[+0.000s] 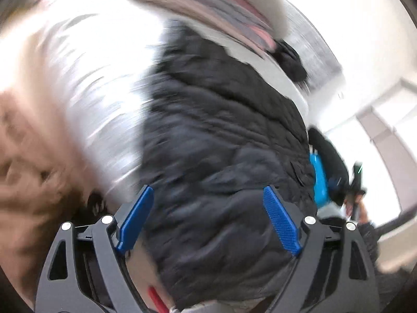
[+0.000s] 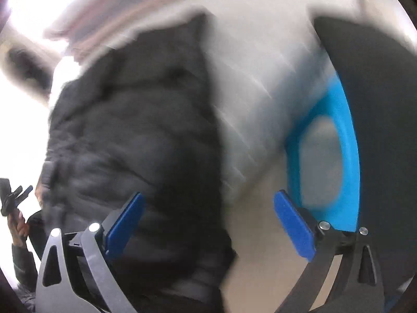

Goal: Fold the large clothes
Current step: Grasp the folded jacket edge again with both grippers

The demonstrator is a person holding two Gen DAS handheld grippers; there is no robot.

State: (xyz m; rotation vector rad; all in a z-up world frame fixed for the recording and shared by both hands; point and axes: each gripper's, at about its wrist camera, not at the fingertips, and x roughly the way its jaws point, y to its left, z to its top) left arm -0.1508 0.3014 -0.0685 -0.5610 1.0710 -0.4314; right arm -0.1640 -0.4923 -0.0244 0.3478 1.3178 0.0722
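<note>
One garment matters here: a black quilted puffer jacket (image 1: 221, 135), lying in a long bunched heap on a pale, whitish surface (image 1: 104, 78), directly ahead of both of your tools. Both views are smeared with motion blur, so seams, collar and sleeves cannot be told apart. Your left gripper (image 1: 208, 219) stands wide open above the near end of the jacket; the blue pads (image 1: 136, 216) flank the fabric without pressing it, and nothing is held. Your right gripper (image 2: 213, 227) is likewise spread wide and empty, with its left pad over the jacket's edge and its right pad over bare surface. Expect the jacket to handle light but bulky: soft, springy fill, a slick shell that will likely slide between flat pads, and no stiffness to keep a fold. Best take it at a doubled edge, hem or shoulder seam, pinching a thick ridge rather than a single skin of shell, with both tools well apart so the fold comes over evenly. Just beside the jacket on the right sits a bright blue ring-shaped object (image 2: 336, 156) against something dark and curved (image 2: 378, 130). Striped pink-and-grey fabric (image 1: 221, 13) lies beyond the jacket, and a brown fuzzy mass (image 1: 31, 156) fills the left of the left view.
</note>
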